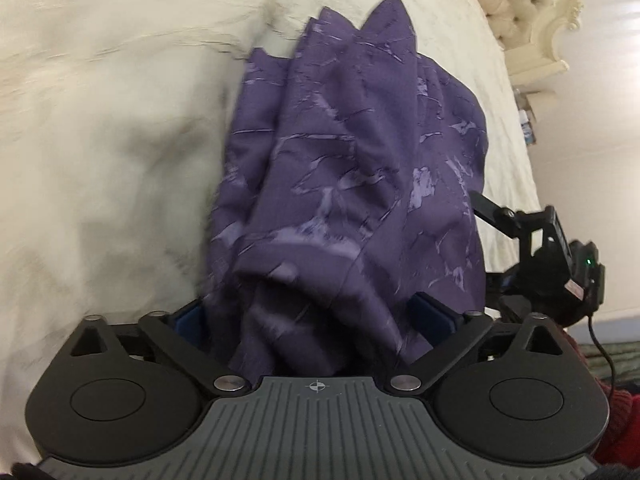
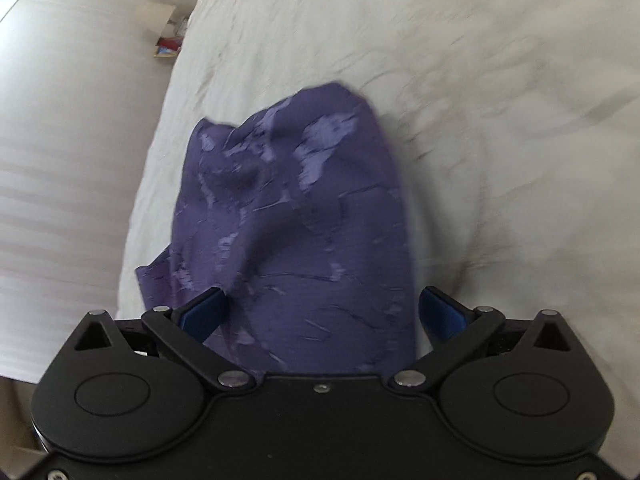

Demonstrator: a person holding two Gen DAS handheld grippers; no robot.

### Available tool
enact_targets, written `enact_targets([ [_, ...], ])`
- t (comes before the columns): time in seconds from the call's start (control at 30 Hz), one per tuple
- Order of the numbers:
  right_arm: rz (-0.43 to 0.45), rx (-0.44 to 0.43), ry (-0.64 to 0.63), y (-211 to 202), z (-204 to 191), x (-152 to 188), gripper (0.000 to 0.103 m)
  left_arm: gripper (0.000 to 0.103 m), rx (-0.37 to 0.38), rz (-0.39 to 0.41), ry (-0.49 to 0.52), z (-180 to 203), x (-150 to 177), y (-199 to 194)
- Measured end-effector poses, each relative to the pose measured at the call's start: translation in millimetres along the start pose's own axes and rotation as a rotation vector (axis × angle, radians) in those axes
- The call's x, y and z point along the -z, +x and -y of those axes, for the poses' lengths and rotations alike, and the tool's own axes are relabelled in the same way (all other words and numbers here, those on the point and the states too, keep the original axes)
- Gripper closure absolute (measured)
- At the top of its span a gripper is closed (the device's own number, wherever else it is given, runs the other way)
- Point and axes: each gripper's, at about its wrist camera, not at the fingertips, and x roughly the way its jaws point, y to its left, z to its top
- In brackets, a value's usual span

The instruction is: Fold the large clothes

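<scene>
Over the cream bed cover (image 1: 100, 140), purple patterned garment (image 1: 340, 184) bunched and draped, hanging in folds. Left gripper (image 1: 308, 316) with blue pads (image 1: 426, 314) spread wide, cloth heaped between them; whether pinched, cannot tell. Right gripper (image 2: 322, 312) likewise spread, pads (image 2: 202, 314) either side of the garment (image 2: 304, 216), grip unclear. Beyond the bed cover's far edge, tufted headboard (image 1: 516, 8). Views blurred.
</scene>
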Motion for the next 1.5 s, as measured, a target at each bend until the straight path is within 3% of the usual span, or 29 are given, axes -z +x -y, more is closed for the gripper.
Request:
enact_targets([
  [0.2, -0.028, -0.003, 0.028, 9, -2, -5, 0.000, 0.000, 0.044, -0.025, -0.015, -2, -7, 10],
  [0.27, -0.031, -0.020, 0.051, 5, 1, -6, 0.003, 0.004, 0.063, -0.034, -0.008, -5, -5, 8],
  [0.37, -0.033, 0.045, -0.008, -2, -5, -3, 0.025, 0.021, 0.113, -0.045, -0.036, -10, -4, 6],
  [0.5, -0.031, 0.071, -0.084, -12, -19, -4, 0.044, 0.026, 0.132, -0.020, 0.015, 4, 6, 2],
  [0.8, 0.032, 0.044, -0.279, -67, -58, -45, 0.048, 0.027, 0.225, 0.113, 0.052, 63, 13, -2],
  [1.1, 0.160, 0.040, -0.330, -127, -56, -136, 0.047, 0.027, 0.260, 0.160, 0.158, 146, -60, 44],
  [1.27, 0.220, 0.086, -0.330, -142, -42, -187, 0.046, 0.027, 0.236, 0.158, 0.180, 179, -91, 84],
  [1.33, 0.233, 0.125, -0.303, -142, -31, -207, 0.041, 0.027, 0.192, 0.159, 0.163, 184, -99, 98],
  [1.37, 0.230, 0.154, -0.288, -139, -24, -213, 0.032, 0.027, 0.150, 0.166, 0.156, 184, -102, 107],
  [1.4, 0.222, 0.197, -0.276, -128, -21, -217, 0.016, 0.027, 0.107, 0.168, 0.148, 181, -103, 114],
  [1.5, 0.205, 0.419, -0.261, -111, 5, -225, 0.013, 0.027, -0.106, 0.146, 0.110, 161, -102, 136],
])
